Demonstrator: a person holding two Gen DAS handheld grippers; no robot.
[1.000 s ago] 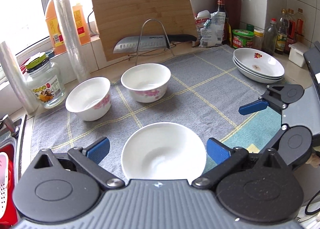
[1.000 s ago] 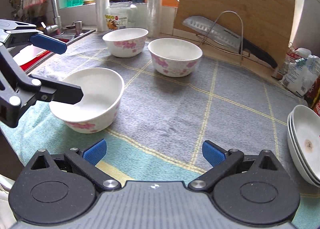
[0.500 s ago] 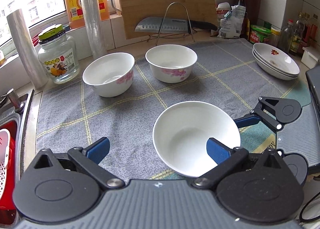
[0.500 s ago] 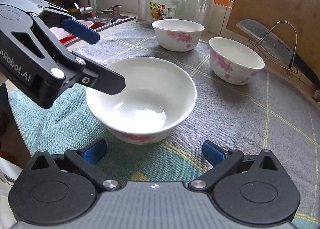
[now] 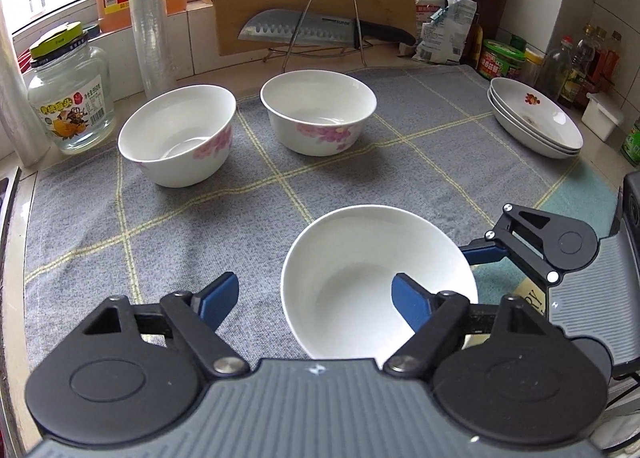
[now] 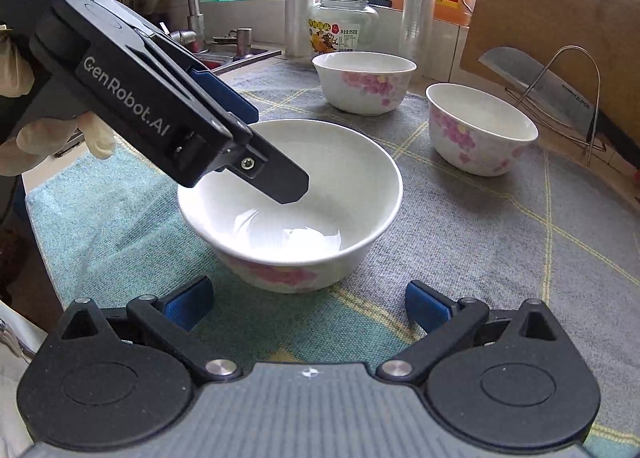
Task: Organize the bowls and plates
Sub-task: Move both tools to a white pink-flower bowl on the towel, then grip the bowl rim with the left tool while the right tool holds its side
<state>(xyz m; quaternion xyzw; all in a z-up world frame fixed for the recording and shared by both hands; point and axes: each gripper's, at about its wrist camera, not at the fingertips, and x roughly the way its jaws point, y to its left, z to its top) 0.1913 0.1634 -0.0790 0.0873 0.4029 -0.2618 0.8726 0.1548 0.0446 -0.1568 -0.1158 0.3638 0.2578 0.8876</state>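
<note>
1. Left wrist view: the left gripper [image 5: 316, 296] straddles the rim of the near bowl [image 5: 360, 262] on the checked cloth [image 5: 168, 217]. Its jaws have just been closing, one finger [image 5: 412, 304] inside and the other outside; I cannot tell whether the pads press. Two flowered bowls [image 5: 320, 109] and stacked plates [image 5: 536, 123] stand beyond.
2. Right wrist view: the right gripper [image 6: 308, 306] hovers released, just before that bowl.
</note>
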